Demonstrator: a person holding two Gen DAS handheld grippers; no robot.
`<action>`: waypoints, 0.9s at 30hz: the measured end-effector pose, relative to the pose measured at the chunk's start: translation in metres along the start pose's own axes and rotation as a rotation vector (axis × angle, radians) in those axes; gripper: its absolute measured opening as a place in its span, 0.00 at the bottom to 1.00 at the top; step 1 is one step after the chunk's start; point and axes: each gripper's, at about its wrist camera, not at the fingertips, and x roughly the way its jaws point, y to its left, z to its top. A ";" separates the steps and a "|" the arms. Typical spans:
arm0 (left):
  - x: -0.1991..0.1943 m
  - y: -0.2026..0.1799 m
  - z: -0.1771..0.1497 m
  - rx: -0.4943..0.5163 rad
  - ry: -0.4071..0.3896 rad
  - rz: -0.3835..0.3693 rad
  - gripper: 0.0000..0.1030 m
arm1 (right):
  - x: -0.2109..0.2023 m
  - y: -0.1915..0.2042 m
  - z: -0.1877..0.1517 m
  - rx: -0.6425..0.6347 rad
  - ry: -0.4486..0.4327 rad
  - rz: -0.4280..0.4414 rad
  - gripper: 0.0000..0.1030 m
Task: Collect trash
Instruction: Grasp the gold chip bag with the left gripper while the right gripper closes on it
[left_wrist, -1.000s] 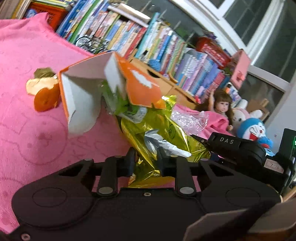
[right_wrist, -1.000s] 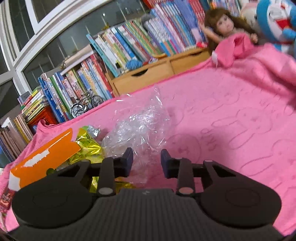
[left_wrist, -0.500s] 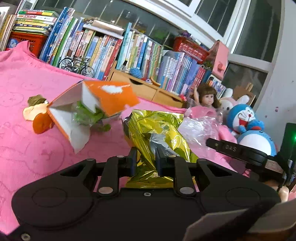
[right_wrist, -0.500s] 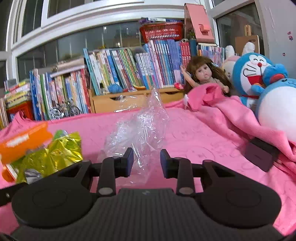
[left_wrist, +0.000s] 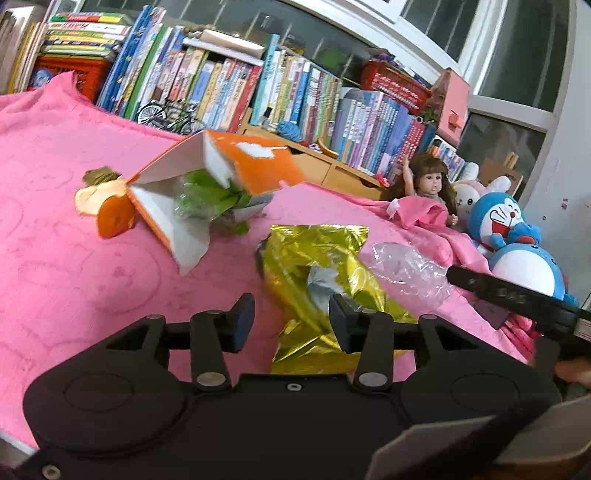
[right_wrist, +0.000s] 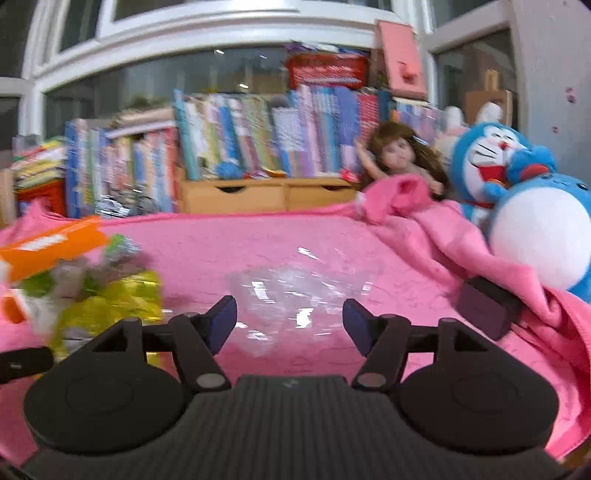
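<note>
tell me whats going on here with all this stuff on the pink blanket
A person with a gripper in each hand is gathering trash on a pink blanket. The left gripper has just been opening, and the gold foil wrapper lies loose between its fingers. The right gripper has also just been opening, with the clear plastic bag lying flat before it. A torn orange carton with green wrappers sits nearby.

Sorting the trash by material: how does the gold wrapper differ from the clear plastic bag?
The gold foil wrapper is opaque and shiny yellow; the clear plastic bag is see-through, the pink blanket showing through it. The wrapper lies nearer the orange carton, the bag nearer the plush toys. Both lie crumpled and loose on the blanket.
</note>
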 end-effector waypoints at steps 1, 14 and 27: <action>-0.004 0.003 -0.001 -0.012 -0.005 0.004 0.41 | -0.005 0.004 0.001 -0.009 -0.007 0.040 0.73; -0.038 0.027 0.006 -0.027 -0.071 0.057 0.41 | 0.019 0.106 -0.014 -0.237 0.116 0.302 0.55; -0.032 0.031 0.003 -0.057 -0.037 0.023 0.42 | 0.017 0.102 -0.019 -0.204 0.098 0.267 0.06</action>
